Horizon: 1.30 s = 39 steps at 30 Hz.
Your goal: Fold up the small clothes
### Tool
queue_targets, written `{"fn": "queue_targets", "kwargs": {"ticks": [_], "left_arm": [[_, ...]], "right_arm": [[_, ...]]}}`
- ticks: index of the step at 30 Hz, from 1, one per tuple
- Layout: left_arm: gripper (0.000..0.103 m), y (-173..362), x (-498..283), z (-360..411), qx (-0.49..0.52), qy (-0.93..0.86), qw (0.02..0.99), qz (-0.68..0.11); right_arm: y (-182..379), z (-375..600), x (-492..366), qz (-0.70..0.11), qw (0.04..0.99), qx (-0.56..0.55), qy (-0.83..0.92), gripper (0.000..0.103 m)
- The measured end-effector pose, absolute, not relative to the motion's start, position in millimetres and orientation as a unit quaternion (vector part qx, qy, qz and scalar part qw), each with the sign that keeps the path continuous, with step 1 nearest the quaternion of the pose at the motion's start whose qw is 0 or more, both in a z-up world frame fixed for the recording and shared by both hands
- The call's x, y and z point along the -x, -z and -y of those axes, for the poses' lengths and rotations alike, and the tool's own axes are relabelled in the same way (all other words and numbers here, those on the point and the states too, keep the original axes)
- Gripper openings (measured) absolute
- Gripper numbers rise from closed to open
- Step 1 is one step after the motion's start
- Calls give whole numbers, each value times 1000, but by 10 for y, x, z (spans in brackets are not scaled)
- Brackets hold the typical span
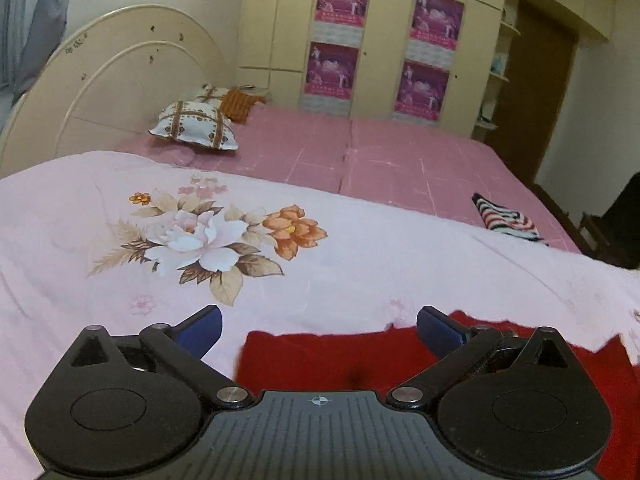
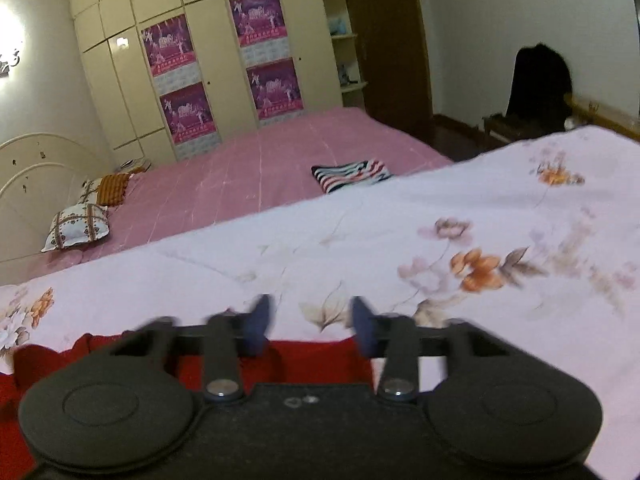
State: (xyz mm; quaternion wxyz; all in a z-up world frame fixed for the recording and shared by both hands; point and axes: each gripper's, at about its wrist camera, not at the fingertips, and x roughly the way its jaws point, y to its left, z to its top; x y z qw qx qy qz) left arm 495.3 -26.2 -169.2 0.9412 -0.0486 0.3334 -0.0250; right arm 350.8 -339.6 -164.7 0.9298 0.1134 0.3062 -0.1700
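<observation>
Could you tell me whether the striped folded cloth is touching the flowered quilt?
Apart. The right wrist view shows the striped cloth lying on the pink sheet, with a strip of sheet between it and the flowered quilt.

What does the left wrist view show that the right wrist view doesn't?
Only the left wrist view: the left gripper, open above the red garment, and a large flower print.
Only the right wrist view: the right gripper, partly open with nothing between its fingers, and a dark chair.
Both: the red garment, pale floral quilt, striped folded cloth, pillows, wardrobe posters.
</observation>
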Motion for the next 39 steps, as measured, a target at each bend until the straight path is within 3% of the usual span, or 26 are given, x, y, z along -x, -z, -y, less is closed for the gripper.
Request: {"fn": "queue_targets", "kwargs": {"ticks": [5,11,15,24,31,39], "left_arm": [[103,1725,-4727,551,-8,80,943,-324],[103,2125,-4812,878,-40,83,924,-372],[103,2306,-4895,594,-1,48,923,-382],[103,2199,-4885,444,-6,14,926,-378],[103,1928,-4492,499,-14,64,932,-357],[103,2216,-4279,520,-32,61,918,-390]], "right_arm": [[1650,2966,-3461,-323,940,-36,104,33],[1888,2609,-3671,-373,926,-12,54,32],[2133,2708,-3800,-402,910,45,92,31],[2153,3013,-3718,-389,912,0,126,30],[1785,2759,-3437,-355,931,-15,84,33],[1984,2433,-3219,-387,920,5,59,32]]}}
